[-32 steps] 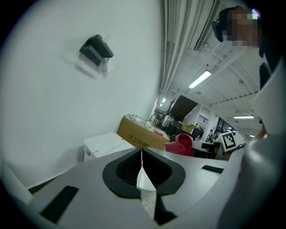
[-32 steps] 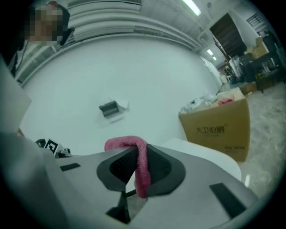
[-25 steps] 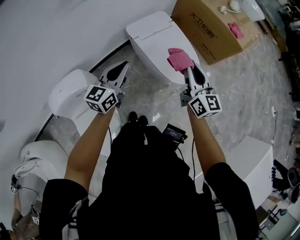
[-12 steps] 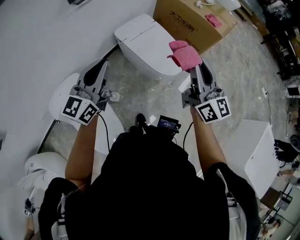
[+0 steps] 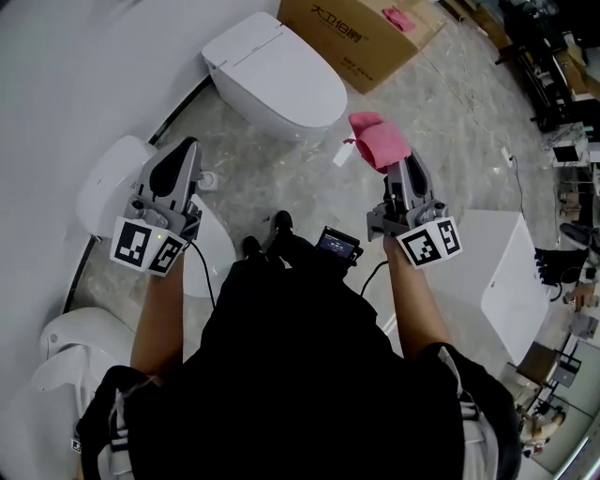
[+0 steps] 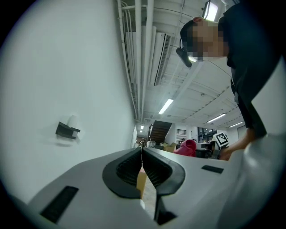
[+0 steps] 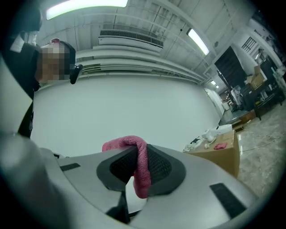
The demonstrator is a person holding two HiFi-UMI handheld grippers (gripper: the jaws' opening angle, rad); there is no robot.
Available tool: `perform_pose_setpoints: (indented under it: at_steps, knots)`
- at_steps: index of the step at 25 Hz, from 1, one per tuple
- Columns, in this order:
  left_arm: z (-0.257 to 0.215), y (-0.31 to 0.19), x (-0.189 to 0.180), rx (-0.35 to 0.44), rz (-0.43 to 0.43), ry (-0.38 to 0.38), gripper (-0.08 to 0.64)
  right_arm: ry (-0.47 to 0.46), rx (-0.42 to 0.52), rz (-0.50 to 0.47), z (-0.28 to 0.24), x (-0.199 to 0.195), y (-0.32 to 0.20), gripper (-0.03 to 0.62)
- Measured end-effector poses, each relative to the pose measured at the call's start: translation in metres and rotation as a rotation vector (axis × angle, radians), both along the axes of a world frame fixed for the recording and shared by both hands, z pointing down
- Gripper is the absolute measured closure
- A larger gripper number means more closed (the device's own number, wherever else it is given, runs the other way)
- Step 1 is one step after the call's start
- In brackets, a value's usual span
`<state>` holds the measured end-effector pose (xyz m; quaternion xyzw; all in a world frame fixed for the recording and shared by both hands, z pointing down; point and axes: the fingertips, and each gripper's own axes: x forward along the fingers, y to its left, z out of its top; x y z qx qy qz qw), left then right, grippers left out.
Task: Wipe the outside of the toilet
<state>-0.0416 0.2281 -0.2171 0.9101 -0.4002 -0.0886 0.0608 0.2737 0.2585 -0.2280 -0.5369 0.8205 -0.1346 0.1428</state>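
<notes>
A white toilet [image 5: 277, 80] with its lid down stands against the wall at the top of the head view. My right gripper [image 5: 401, 172] is shut on a pink cloth [image 5: 378, 141], held up in the air to the right of the toilet and apart from it. In the right gripper view the pink cloth [image 7: 139, 166] hangs pinched between the two dark pads, and the toilet is out of sight. My left gripper [image 5: 184, 157] is shut with nothing in it, raised near the wall at the left. The left gripper view shows the left gripper [image 6: 142, 157] with its jaws closed together.
A brown cardboard box [image 5: 361, 36] with a second pink cloth [image 5: 398, 17] on top stands behind the toilet. Other white toilets [image 5: 122, 197] line the wall at the left. A white block [image 5: 511, 281] stands at the right. A cable [image 5: 478, 112] lies on the marble floor.
Both grippers have pulled back from the toilet toward me. The pink cloth has left the toilet lid and now hangs in the air to its right. The view has shifted.
</notes>
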Motion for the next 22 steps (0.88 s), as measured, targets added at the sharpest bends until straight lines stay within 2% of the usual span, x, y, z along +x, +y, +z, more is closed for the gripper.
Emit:
perform_pose_setpoints:
  at_steps: [5, 11, 15, 19, 22]
  knots:
    - [0.01, 0.023, 0.042, -0.03, 0.088, -0.007, 0.541, 0.052, 0.018, 0.021, -0.003, 0.023, 0.027, 0.518]
    - [0.005, 0.053, 0.113, -0.004, 0.183, -0.026, 0.541, 0.118, 0.082, -0.031, -0.004, 0.05, 0.06, 0.518]
    - [0.002, 0.075, 0.172, 0.023, 0.194, -0.036, 0.541, 0.144, 0.132, -0.1, -0.003, 0.088, 0.084, 0.518]
    - [0.008, 0.098, 0.241, 0.014, 0.178, -0.014, 0.541, 0.227, 0.161, -0.132, 0.008, 0.14, 0.111, 0.518]
    - [0.017, 0.116, 0.293, 0.006, 0.15, -0.051, 0.541, 0.295, 0.154, -0.149, 0.025, 0.177, 0.13, 0.518]
